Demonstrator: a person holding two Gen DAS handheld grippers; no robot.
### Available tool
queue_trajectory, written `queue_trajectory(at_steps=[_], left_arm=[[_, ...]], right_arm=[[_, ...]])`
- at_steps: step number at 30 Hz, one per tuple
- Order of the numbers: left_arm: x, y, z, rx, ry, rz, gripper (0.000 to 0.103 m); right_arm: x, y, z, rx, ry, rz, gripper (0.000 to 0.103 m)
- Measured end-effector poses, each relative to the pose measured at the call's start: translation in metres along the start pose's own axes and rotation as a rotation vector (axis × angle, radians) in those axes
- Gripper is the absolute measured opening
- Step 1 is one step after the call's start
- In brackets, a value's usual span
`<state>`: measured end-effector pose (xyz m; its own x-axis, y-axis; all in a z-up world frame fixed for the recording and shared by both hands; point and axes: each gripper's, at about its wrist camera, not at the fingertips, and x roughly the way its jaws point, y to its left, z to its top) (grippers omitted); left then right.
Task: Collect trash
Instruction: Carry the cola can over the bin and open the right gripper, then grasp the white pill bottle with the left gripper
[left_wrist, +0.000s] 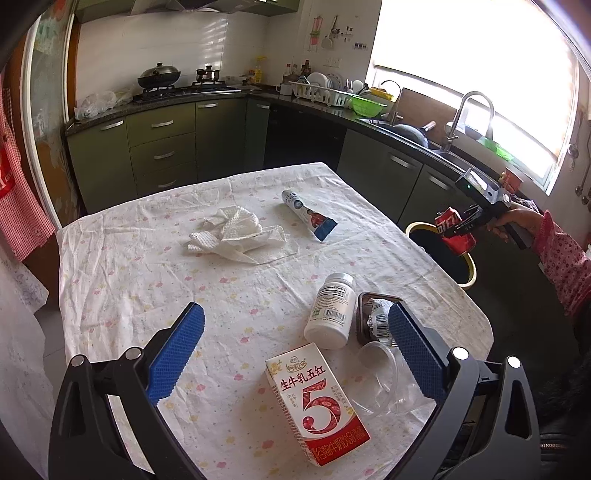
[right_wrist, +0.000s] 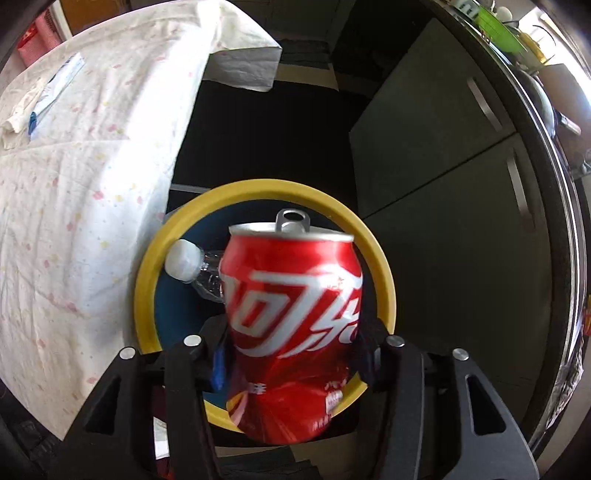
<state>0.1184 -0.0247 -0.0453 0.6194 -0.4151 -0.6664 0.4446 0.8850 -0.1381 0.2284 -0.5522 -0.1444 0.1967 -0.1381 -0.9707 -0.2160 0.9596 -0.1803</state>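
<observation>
My right gripper (right_wrist: 291, 350) is shut on a red cola can (right_wrist: 291, 314) and holds it over the yellow-rimmed bin (right_wrist: 147, 280) beside the table; a clear plastic bottle (right_wrist: 192, 269) lies inside the bin. The can (left_wrist: 452, 232) and bin (left_wrist: 469, 269) also show in the left wrist view. My left gripper (left_wrist: 295, 347) is open above the table, over a milk carton (left_wrist: 317, 402). A white pill bottle (left_wrist: 330, 312), a clear plastic cup (left_wrist: 376, 380), a dark tray with wrappers (left_wrist: 371, 321), a crumpled paper towel (left_wrist: 236, 234) and a toothpaste tube (left_wrist: 308, 216) lie on the cloth.
The table has a floral white cloth (left_wrist: 147, 277). Green kitchen cabinets (left_wrist: 162, 147) stand behind it, with a stove and wok (left_wrist: 159, 75) and a sink with tap (left_wrist: 472, 114) at the right. A red apron (left_wrist: 14, 192) hangs at the left.
</observation>
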Motion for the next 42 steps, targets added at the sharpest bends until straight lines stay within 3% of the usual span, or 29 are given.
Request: queue_trajectory(at_steps=[18,27,30,32,35,42], left_arm=[[0.016,-0.022,0.006,0.095,0.059,-0.019,0.098],[0.068,-0.035,0.015,0.229,0.246,-0.072,0.098],[0.089,-0.037,0.020,0.257,0.305,-0.097,0.091],[0.103,-0.038,0.024,0.274,0.349,-0.105,0.079],[0.123,-0.038,0.028,0.283,0.413,-0.111,0.070],[0.148,-0.042,0.031,0.274,0.510,-0.141,0.061]], right_arm=[[-0.042,0.026,-0.049,0.047,-0.138,0.040,0.062],[-0.058,0.057,-0.064,-0.002,-0.191,0.093,0.063],[-0.061,0.067,-0.066,-0.020,-0.198,0.105,0.063],[-0.062,0.071,-0.066,-0.026,-0.200,0.115,0.063],[-0.061,0.075,-0.067,-0.028,-0.198,0.126,0.063],[-0.052,0.076,-0.068,-0.017,-0.188,0.140,0.064]])
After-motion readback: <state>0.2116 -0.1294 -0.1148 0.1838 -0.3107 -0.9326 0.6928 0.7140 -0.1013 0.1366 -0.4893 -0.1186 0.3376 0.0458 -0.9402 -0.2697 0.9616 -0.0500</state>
